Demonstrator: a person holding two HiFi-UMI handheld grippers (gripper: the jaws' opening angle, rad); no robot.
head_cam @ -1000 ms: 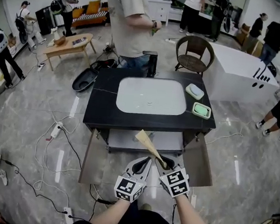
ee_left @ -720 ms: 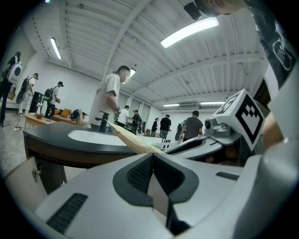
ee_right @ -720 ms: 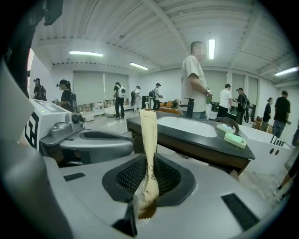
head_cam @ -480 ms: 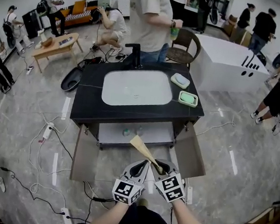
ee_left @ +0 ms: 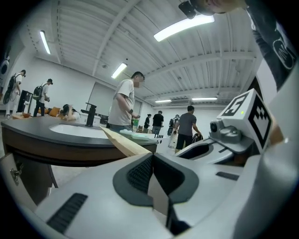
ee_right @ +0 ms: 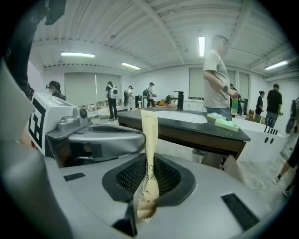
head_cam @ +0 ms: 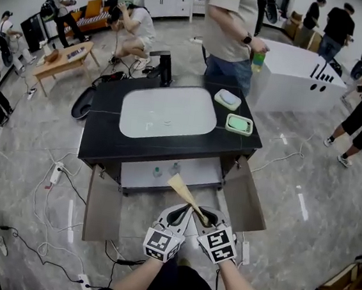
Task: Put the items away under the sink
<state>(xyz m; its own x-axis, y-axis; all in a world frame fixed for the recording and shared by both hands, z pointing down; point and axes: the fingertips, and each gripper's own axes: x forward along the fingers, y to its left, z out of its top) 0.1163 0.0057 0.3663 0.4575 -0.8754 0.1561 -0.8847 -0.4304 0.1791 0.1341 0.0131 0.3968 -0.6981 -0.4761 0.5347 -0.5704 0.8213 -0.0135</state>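
The right tool is clamped on the lower end of a flat tan paper packet. The packet slants up out of the jaws toward the open front of the sink cabinet, and its free end reaches the cabinet's lower edge in the head view. The right gripper view shows the ribbed pads pressed against both faces of the packet, whose bottom edge is crumpled below them. The left tool is just beside the right one in front of the cabinet, its jaws pressed together with nothing between them. Both cabinet doors stand wide, the left door and the right door swung out toward the person. Two small items sit inside on the pale shelf, too small to make out. On top of the cabinet is a black bench with a white basin and a black faucet at its far edge. Beside the basin lie two pale green soap dishes — the nearer soap dish and the farther soap dish. Behind the cabinet stands a person holding a green bottle. White cables trail over the grey floor off the cabinet's left door — other people stand farther back.
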